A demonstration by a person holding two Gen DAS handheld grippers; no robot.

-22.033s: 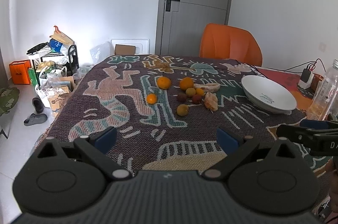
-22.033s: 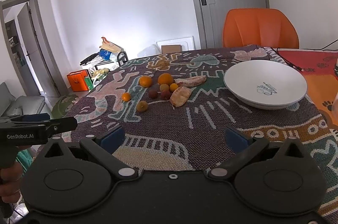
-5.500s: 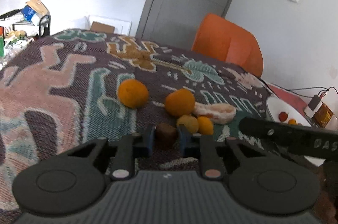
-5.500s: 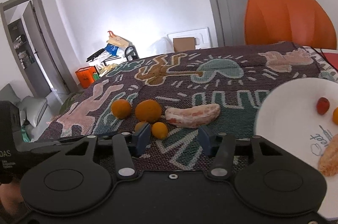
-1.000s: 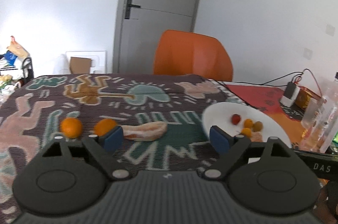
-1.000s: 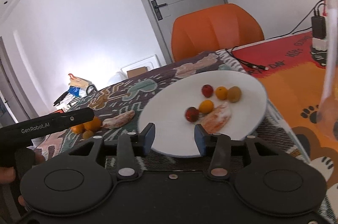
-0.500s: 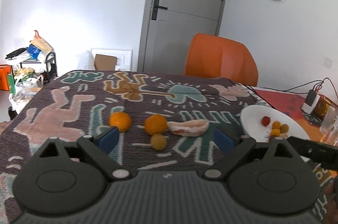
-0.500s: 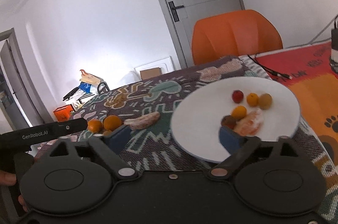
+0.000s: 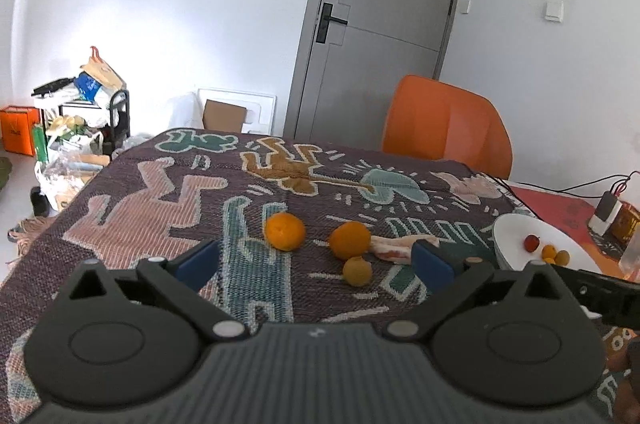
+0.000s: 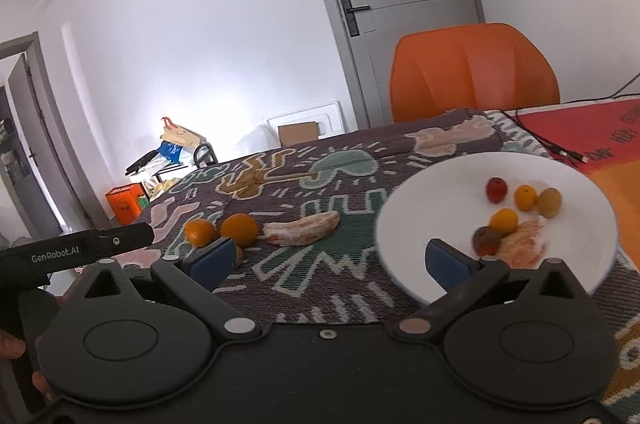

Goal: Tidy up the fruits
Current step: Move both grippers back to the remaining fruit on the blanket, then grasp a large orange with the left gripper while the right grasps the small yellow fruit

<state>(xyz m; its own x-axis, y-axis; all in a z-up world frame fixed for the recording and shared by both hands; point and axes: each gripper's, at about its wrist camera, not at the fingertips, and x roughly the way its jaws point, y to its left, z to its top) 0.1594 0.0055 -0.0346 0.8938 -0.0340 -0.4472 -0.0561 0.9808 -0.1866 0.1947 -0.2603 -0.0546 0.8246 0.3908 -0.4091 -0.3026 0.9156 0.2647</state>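
Through the left wrist camera I see my left gripper (image 9: pixel 314 262) with its jaws opening, almost at full spread and nothing between the blue pads. Ahead of it, on the patterned tablecloth (image 9: pixel 168 208), I count four pieces of fruit: two oranges, the left orange (image 9: pixel 284 231) and the right orange (image 9: pixel 350 239), one small yellow fruit (image 9: pixel 357 271) just in front of the right one, and one peeled citrus segment (image 9: pixel 394 249) lying beside it, partly behind my right pad. At the right edge stands one white plate (image 9: pixel 510 240); from here I can make out three small fruits on it, one red and two yellowish. One orange chair (image 9: pixel 446 124) stands behind the table. Through the right wrist camera my right gripper (image 10: pixel 328 260) hangs with jaws wide apart and empty, over the near rim of the plate (image 10: pixel 424 208). On the plate I count six pieces: one red fruit (image 10: pixel 496 190), two small orange ones, one yellow-brown one, one dark brownish one (image 10: pixel 486 239) and one peeled segment (image 10: pixel 524 248). The fruit on the cloth shows to the left, with the small yellow one mostly hidden behind my left pad.
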